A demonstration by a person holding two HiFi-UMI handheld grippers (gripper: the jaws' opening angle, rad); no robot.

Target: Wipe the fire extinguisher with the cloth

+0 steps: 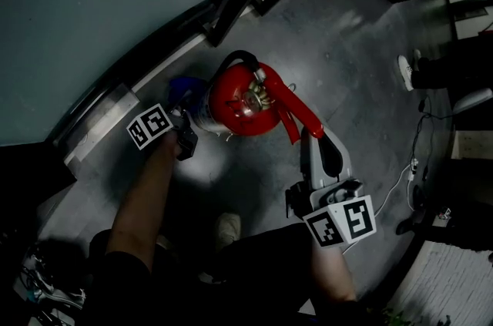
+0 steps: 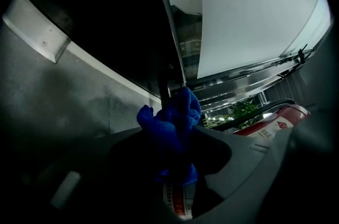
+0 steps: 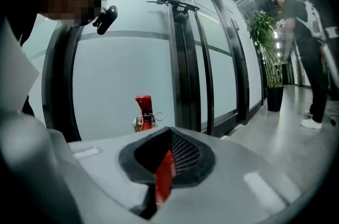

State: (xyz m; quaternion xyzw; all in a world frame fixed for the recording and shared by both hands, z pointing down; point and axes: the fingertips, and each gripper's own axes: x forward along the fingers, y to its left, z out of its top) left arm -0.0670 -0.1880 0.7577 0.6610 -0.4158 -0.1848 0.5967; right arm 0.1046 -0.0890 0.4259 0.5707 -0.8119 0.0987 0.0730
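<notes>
Dimly, left gripper [image 2: 175,162] clamped on blue cloth [image 2: 174,121], right gripper [image 3: 165,174] pinching fire extinguisher [image 1: 237,102] lever [image 1: 296,116] — cylinder mostly hidden

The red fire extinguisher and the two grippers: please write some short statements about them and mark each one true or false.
1. The left gripper is shut on a crumpled blue cloth. True.
2. The red fire extinguisher lies on a table. False: it stands on the grey floor.
3. The right gripper is shut on the extinguisher's red handle. True.
4. The blue cloth lies on the floor, away from both grippers. False: it is held between the left gripper's jaws, close beside the extinguisher.
</notes>
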